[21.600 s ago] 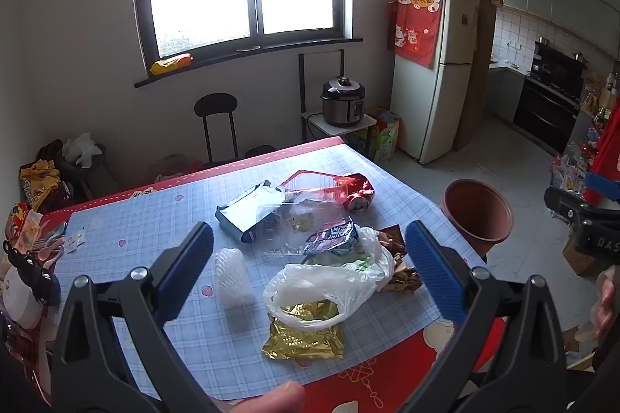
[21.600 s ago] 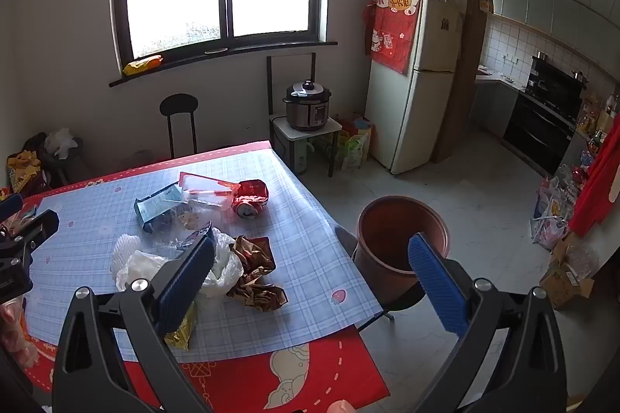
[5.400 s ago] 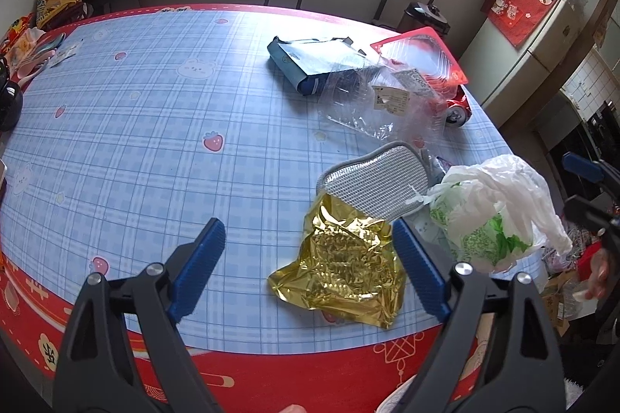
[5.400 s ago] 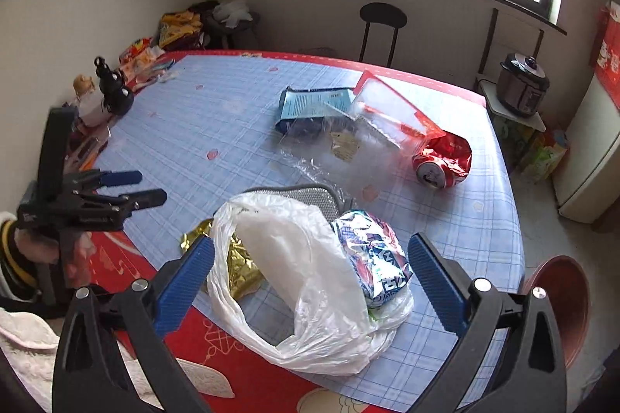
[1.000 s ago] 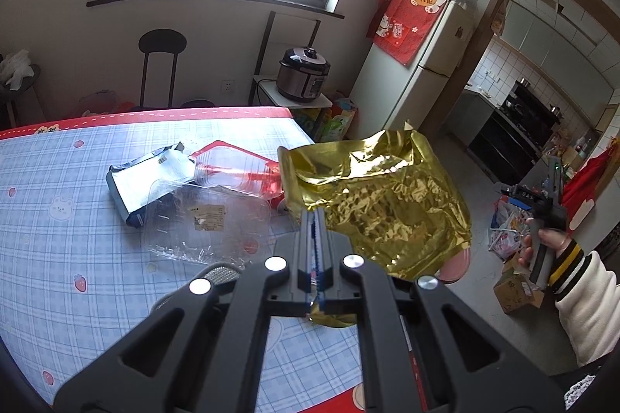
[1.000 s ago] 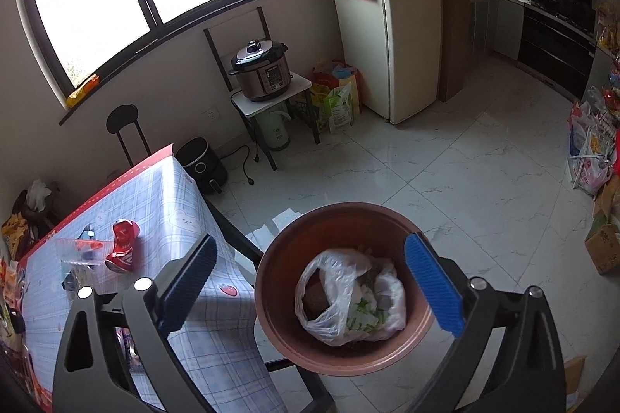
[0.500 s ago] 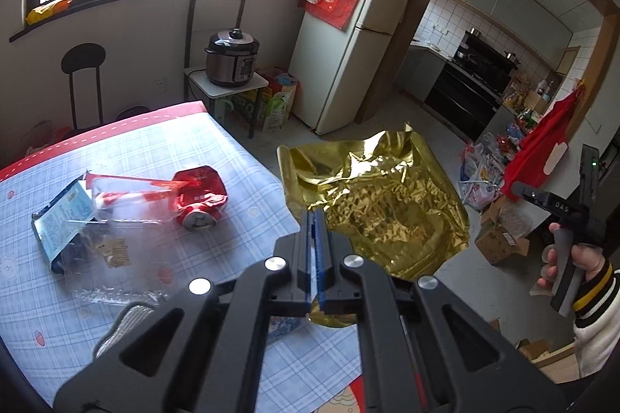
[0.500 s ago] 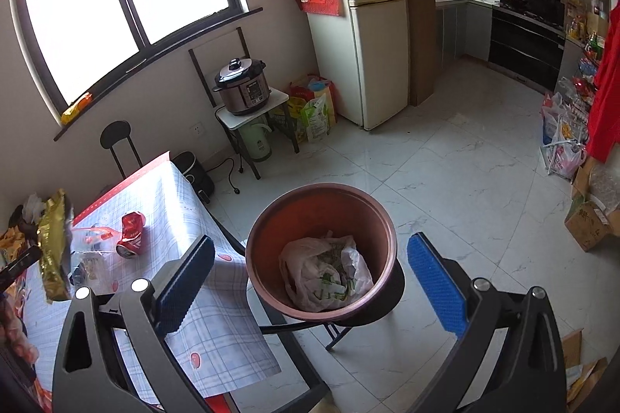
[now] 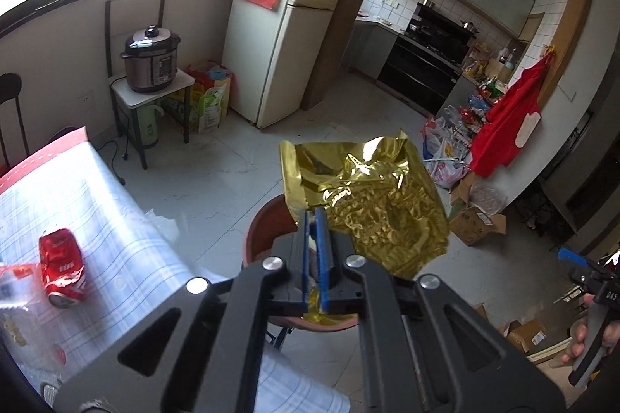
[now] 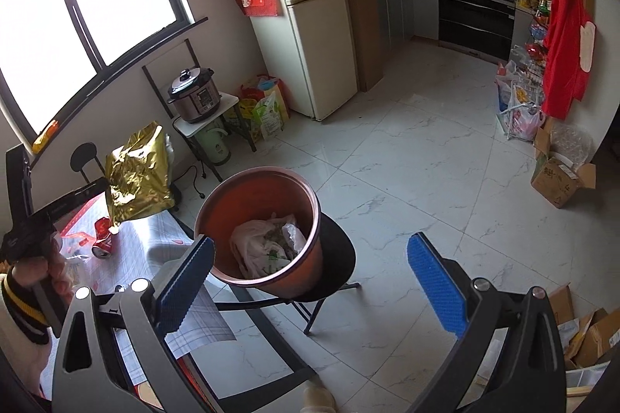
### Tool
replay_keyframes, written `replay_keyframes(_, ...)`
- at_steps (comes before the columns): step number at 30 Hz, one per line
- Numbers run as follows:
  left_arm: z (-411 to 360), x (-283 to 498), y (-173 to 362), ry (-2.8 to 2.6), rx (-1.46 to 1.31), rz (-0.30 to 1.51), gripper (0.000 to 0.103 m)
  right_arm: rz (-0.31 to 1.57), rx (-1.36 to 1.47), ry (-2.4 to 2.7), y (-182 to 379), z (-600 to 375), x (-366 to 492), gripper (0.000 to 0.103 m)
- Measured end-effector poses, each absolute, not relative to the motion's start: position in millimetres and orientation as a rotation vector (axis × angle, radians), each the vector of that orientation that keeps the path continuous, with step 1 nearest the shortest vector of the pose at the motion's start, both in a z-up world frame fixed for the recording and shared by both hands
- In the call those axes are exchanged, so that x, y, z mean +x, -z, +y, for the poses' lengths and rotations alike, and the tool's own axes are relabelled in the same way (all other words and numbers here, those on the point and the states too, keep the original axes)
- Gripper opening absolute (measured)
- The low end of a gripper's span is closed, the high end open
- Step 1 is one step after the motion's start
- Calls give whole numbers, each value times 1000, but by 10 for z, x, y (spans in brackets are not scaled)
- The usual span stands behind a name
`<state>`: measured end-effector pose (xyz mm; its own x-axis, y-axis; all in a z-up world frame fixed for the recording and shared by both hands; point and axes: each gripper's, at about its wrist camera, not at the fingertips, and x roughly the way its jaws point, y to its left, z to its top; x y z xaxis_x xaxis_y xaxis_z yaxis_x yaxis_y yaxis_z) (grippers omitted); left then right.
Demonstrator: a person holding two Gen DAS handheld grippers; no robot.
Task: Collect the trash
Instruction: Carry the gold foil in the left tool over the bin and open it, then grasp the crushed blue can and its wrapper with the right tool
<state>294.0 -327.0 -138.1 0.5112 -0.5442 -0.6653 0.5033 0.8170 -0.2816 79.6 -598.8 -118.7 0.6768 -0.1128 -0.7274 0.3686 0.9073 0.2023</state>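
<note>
Gold foil bag (image 9: 368, 203) stands pinched at its lower left edge between the blue pads of the left gripper (image 9: 314, 219), rising toward upper right at frame centre, long axis roughly upright, above the brown bin (image 10: 267, 215). Right gripper (image 10: 310, 281) hangs wide open and holds nothing, low in its frame beside the bin.

A bin (image 10: 259, 215) is set on a stool (image 10: 336, 267) beside the table (image 10: 155, 238); a bag (image 10: 267, 244) lies inside the bin.
</note>
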Motion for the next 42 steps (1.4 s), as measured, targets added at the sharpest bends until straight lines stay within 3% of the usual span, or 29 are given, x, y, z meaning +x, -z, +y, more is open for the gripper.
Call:
replay_keyframes(1, -3329, 2960, 1355, 628, -57, 808, 61, 783, 354, 286, 1186, -6022, 764, 98)
replay_keyframes(2, -3332, 2957, 1313, 623, -80, 777, 86, 782, 355, 292, 1186, -6045, 740, 98)
replay_keyframes(6, -3236, 2896, 1185, 615, -78, 738, 86, 776, 358, 287, 1183, -6017, 697, 98)
replay_keyframes(10, -2859, 2751, 1119, 528, -23, 712, 97, 771, 358, 252, 1172, -5865, 743, 98)
replay_keyframes(31, -391, 1523, 936, 18, -90, 718, 98, 848, 238, -100, 1443, -4370, 1482, 98)
replay_keyframes(42, 402, 716, 1332, -236, -188, 774, 98, 904, 147, -325, 1857, -3662, 1856, 98)
